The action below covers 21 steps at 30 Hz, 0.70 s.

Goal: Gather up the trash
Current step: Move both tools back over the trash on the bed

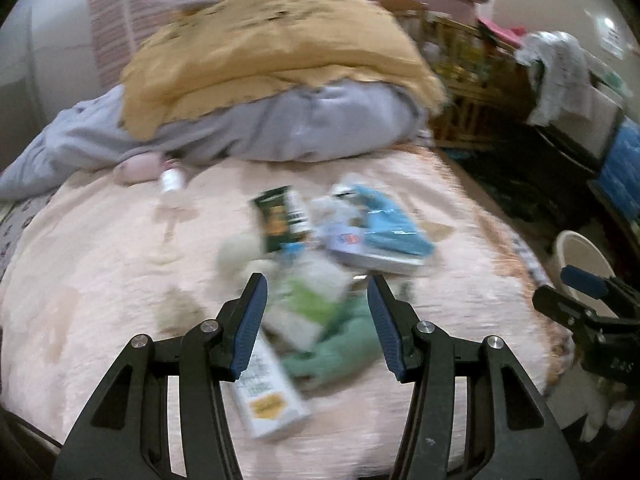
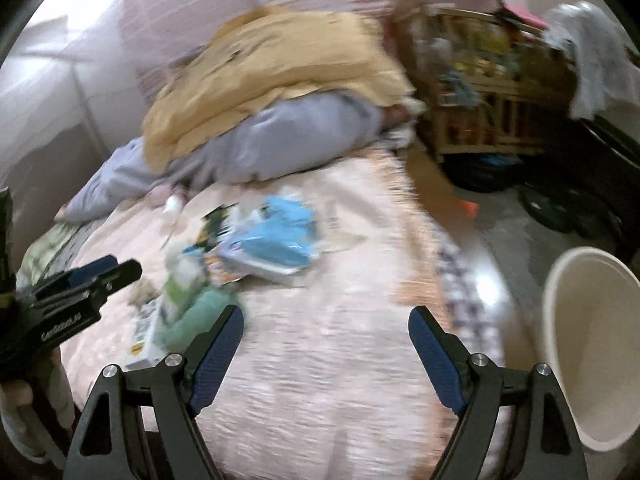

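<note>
While the trash pile (image 1: 320, 248) lies heaped in the middle of the pink bedspread (image 1: 88, 280), my left gripper (image 1: 316, 292) hovers just over its near edge with the jaws spread and nothing between them. Right below that gap sit a white-and-green packet (image 1: 308, 300) and a crumpled green wrapper (image 1: 344, 348), with a white carton (image 1: 268, 392) lying under the left finger. Further back I see a dark snack bag (image 1: 278, 220) and a blue packet (image 1: 392, 228) resting on a flat white box (image 1: 360, 252).

These pieces overlap, so I judge that closing here could catch two at once, or pinch a fold of bedspread along with the wrapper. The soft cover may also give way under a downward push, letting thin packets slide out of the fingers.

My right gripper (image 2: 326, 334) is spread too, empty, over bare bedspread well right of the pile. The cream bin (image 2: 588, 344) stands off the bed's right edge, near that gripper. Carrying light packaging across the gap, I could drop it on the floor short of the rim.

A small white bottle (image 1: 173, 180) near the grey pillow (image 1: 280, 128) and the mustard blanket (image 1: 272, 48) may not be trash; I cannot tell.
</note>
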Available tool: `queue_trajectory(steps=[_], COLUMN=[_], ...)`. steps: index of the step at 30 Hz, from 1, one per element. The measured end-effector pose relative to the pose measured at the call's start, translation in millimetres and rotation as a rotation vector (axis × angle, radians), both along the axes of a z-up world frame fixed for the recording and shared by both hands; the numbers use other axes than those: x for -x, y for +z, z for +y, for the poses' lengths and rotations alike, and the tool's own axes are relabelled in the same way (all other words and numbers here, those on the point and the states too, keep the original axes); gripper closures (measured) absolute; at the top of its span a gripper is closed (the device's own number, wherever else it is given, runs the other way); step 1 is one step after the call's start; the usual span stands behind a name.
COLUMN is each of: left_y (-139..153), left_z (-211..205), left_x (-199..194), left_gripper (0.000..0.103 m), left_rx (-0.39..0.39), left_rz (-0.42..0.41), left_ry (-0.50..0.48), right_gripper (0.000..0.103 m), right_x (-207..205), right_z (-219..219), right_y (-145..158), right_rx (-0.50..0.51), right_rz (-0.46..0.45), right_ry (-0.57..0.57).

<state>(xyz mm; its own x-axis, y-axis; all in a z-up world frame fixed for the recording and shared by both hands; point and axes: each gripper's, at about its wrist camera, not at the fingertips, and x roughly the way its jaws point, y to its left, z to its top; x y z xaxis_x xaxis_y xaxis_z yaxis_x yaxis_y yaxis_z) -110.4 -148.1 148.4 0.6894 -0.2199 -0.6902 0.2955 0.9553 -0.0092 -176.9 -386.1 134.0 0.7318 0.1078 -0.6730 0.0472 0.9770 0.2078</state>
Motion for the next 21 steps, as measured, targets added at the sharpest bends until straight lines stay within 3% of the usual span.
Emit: queue_trajectory(steps=[13, 21], left_y=[-27, -58], left_z=[100, 138], left_x=[-36, -62], left_gripper=[0.052, 0.052], left_rx=[0.012, 0.098], left_rz=[0.039, 0.130], left_ry=[0.194, 0.225], right_gripper=[0.021, 0.020], right_x=[-62, -107], right_z=[106, 146], right_y=[0, -3], right_rx=[0.054, 0.034], right_rz=[0.022, 0.052], right_ry=[0.246, 0.342])
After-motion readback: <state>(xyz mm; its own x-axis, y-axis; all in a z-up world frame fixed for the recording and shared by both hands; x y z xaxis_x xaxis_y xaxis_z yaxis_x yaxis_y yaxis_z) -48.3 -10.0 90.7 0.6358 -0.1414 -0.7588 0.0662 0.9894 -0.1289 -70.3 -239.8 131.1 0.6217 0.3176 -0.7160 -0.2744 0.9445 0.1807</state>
